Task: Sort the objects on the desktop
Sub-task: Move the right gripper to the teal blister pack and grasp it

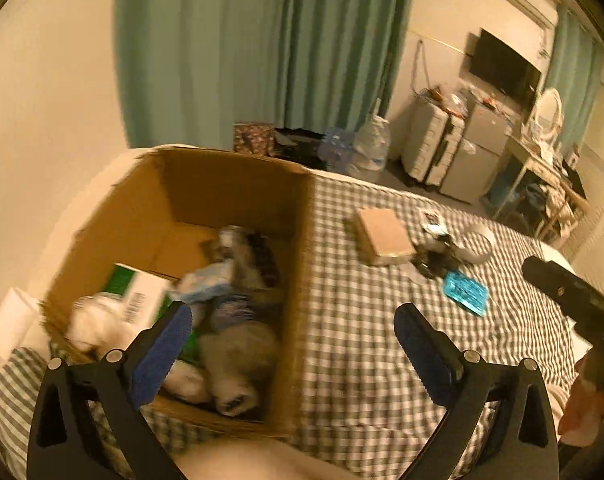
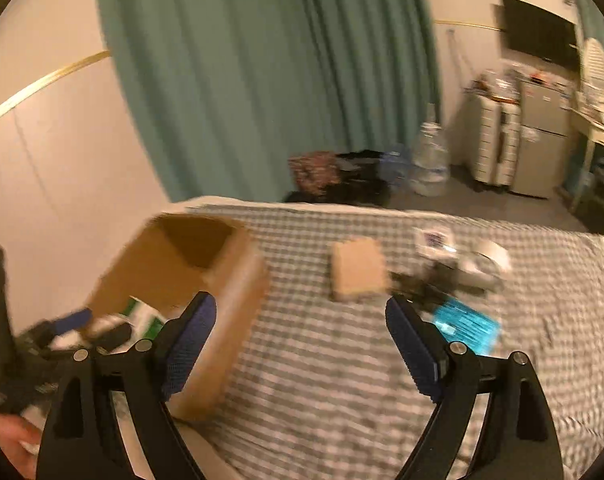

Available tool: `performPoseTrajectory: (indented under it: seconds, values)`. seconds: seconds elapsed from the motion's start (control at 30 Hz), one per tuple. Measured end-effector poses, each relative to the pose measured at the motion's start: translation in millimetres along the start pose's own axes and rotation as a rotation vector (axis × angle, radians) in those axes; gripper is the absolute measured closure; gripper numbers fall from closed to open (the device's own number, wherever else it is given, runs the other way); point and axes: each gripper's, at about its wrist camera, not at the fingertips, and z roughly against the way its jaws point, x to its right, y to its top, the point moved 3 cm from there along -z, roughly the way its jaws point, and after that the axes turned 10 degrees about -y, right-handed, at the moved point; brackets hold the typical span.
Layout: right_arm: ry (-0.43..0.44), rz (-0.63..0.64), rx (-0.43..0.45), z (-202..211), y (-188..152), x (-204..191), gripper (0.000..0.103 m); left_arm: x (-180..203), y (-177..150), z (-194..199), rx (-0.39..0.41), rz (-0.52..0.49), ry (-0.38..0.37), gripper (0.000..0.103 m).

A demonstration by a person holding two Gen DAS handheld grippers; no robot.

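A home bedroom: a bed (image 2: 342, 360) with a checked cover, long green curtains (image 2: 281, 80), a wall television (image 2: 538, 32), a small fridge (image 2: 542, 140) and a cluttered desk (image 1: 538, 156).

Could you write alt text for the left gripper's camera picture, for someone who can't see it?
An open left gripper with blue pads hovers empty over an open brown cardboard box of blurred jumbled items on a grey checked cloth. A small flat cardboard box and turquoise packet lie to the right.
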Motion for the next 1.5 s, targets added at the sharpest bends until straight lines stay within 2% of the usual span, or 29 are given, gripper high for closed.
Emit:
performPoseTrajectory:
  seconds: [0.17, 0.23, 0.4, 0.57, 0.63, 0.7, 0.87, 0.93, 1.07, 1.2, 1.37, 1.5]
  values:
    - [-0.091, -0.042, -0.014, -2.5, -23.3, 60.9, 0.014, 49.2, -14.8, -29.4, -0.050, -0.025, -0.036, 0.000]
    - [-0.108, -0.074, -0.033, -10.5, -29.9, 83.2, 0.014, 66.7, -20.7, -41.7, -0.073, -0.057, -0.019, 0.000]
    - [-0.141, -0.117, -0.076, -31.4, -50.0, 120.8, 0.014, 97.4, -31.3, -66.6, -0.069, -0.143, 0.033, 0.000]
    - [-0.180, -0.059, -0.136, -62.7, -66.6, 133.1, 0.014, 97.0, -44.9, -103.5, -0.138, -0.097, 0.033, 0.000]
    - [-0.164, -0.085, -0.183, -76.5, -71.6, 139.6, 0.014, 95.3, -49.5, -117.8, -0.168, -0.075, 0.031, 0.000]
    - [-0.133, -0.133, -0.202, -87.5, -72.6, 146.1, 0.014, 93.6, -53.0, -128.4, -0.178, -0.067, 0.045, 0.000]
    - [-0.150, -0.116, -0.246, -120.2, -74.1, 146.7, 0.014, 90.5, -50.9, -152.8, -0.191, -0.040, 0.046, 0.000]
    - [-0.166, -0.112, -0.246, -130.8, -73.2, 146.7, 0.014, 90.4, -50.3, -162.1, -0.192, -0.032, 0.047, 0.000]
    - [-0.208, -0.024, -0.240, -149.8, -68.8, 143.6, 0.014, 90.5, -51.9, -181.8, -0.220, -0.027, 0.044, 0.000]
    - [-0.154, 0.013, -0.221, -168.1, -59.8, 148.1, 0.014, 89.4, -52.4, -203.0, -0.260, -0.027, 0.041, 0.000]
    - [-0.070, 0.091, -0.155, -181.7, -45.3, 148.4, 0.014, 88.9, -37.9, -220.8, -0.258, -0.023, 0.047, 0.000]
    - [-0.028, 0.150, -0.193, -205.5, -49.7, 144.5, 0.014, 89.8, -21.1, -236.7, -0.242, -0.011, 0.052, 0.000]
